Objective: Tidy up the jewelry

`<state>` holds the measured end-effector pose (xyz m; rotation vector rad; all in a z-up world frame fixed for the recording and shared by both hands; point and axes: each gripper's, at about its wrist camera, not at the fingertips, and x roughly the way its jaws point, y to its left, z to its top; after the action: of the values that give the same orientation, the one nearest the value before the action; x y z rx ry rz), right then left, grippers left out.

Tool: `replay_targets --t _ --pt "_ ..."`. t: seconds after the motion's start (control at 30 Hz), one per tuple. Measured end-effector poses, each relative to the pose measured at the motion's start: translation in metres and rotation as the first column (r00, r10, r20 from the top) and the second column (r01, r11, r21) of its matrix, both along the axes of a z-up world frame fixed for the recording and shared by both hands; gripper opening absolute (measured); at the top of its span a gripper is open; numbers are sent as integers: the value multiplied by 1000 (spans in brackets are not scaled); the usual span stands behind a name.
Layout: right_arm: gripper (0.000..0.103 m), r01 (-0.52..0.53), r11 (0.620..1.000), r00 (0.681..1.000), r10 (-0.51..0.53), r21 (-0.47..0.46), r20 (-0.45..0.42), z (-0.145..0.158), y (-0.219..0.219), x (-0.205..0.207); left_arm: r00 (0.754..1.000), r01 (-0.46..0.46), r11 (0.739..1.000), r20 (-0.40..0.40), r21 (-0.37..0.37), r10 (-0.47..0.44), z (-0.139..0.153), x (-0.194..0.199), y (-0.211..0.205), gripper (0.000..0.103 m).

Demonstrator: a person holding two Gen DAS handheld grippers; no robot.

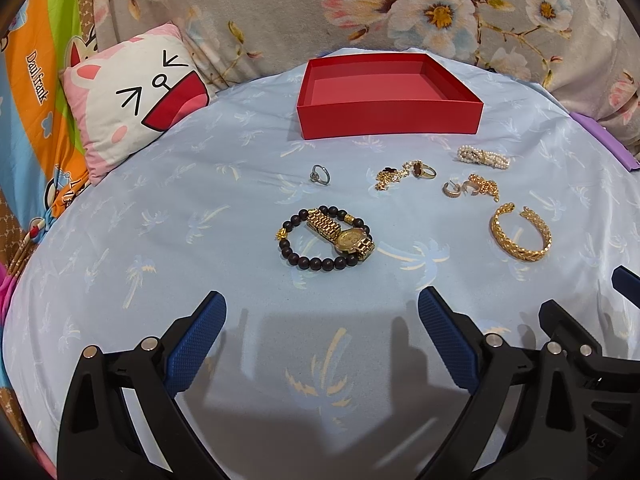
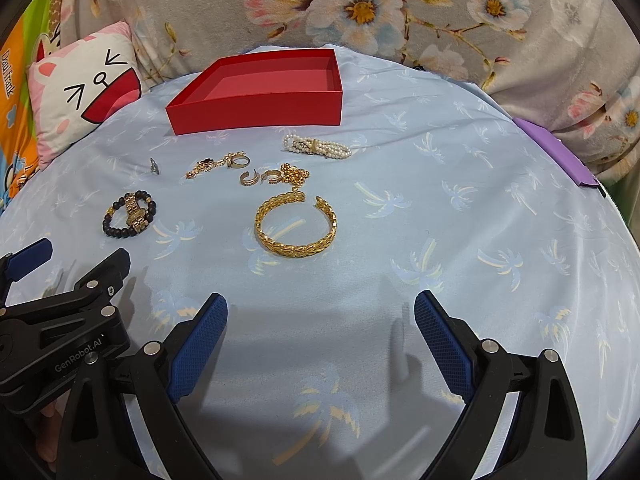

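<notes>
The only writing I can read is "GenRobot.AI" in pale letters on the black body of the left gripper (image 2: 28, 256), seen from the right wrist view, and "Daulfrank" on the orange cartoon-print cloth (image 1: 40, 80) at the far left. Everything lies on a bed (image 1: 160, 240) covered in a pale blue sheet printed with palm trees, with a grey floral blanket (image 1: 280, 8) bunched along the back, a pink-and-white cartoon pillow (image 1: 136, 96) at the left and a purple edge (image 2: 560, 152) at the right. A red box (image 1: 384, 96) sits open and empty toward the back. Nearer lie the jewelry pieces, all apart from the box: a silver ring (image 1: 320, 174), a gold chain with a dark-stoned ring (image 1: 404, 172), a pearl bracelet (image 1: 482, 157), gold hoop earrings with another chain (image 1: 472, 187), a gold leaf-pattern bangle (image 1: 520, 232), and a dark bead bracelet (image 1: 316, 240) with a gold watch (image 1: 344, 234) lying across it. The left gripper's blue-padded fingers (image 1: 200, 340) are spread wide and hold nothing, hovering over the bare sheet. The right gripper (image 2: 320, 344) is likewise spread wide and empty, just beside the left one.
</notes>
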<state>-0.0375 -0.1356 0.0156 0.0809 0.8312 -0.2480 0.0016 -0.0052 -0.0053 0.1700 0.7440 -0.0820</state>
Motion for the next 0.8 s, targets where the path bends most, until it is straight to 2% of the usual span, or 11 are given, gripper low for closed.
replay_targets --t 0.8 --pt "93 3 1000 1000 -3 2 -2 -1 0 1 1000 0 1000 -4 -1 0 -2 1 0 94"
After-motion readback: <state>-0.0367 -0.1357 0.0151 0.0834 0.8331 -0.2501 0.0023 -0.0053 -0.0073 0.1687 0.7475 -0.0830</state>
